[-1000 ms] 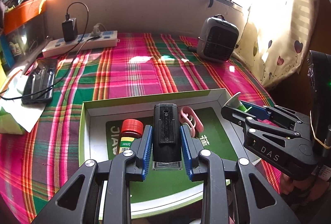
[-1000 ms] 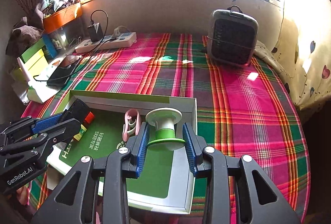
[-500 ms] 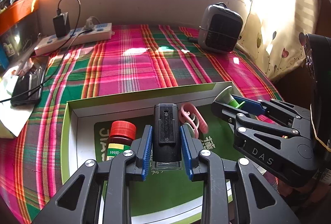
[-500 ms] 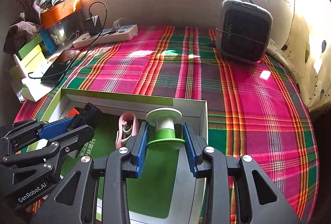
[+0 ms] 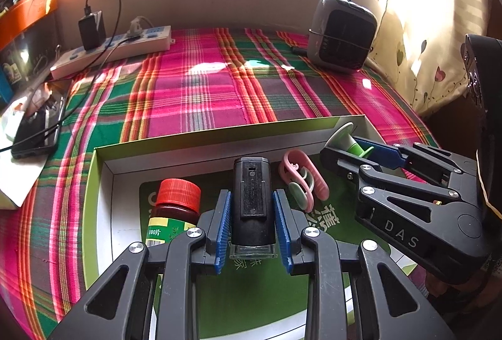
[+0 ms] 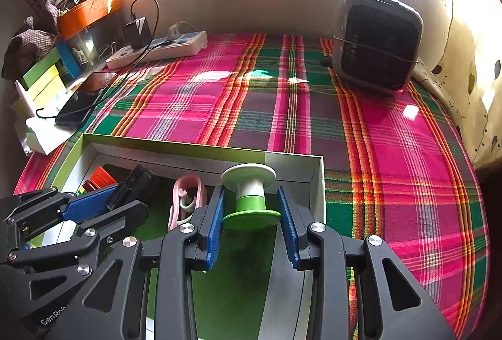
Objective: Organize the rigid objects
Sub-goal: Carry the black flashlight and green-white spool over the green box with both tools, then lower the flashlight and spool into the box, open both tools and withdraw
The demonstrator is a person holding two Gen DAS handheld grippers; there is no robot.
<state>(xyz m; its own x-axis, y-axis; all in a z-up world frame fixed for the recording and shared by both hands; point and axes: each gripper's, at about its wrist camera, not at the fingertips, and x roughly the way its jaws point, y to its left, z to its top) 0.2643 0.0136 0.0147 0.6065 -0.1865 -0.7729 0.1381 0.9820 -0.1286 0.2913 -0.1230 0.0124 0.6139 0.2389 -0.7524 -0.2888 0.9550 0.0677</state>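
Both grippers lower over the green box (image 5: 103,170) than before; left gripper (image 5: 252,225) clamps black device (image 5: 252,199), right gripper (image 6: 252,222) clamps green spool (image 6: 251,199) — placement imminent

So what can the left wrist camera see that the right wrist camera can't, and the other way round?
Only the left wrist view shows the red-capped bottle's label and the black device head-on in the left hand-held gripper.

Only the right wrist view shows the green and white spool head-on in the right hand-held gripper, plus stacked boxes.

Both show the green box, pink clip, power strip and heater.
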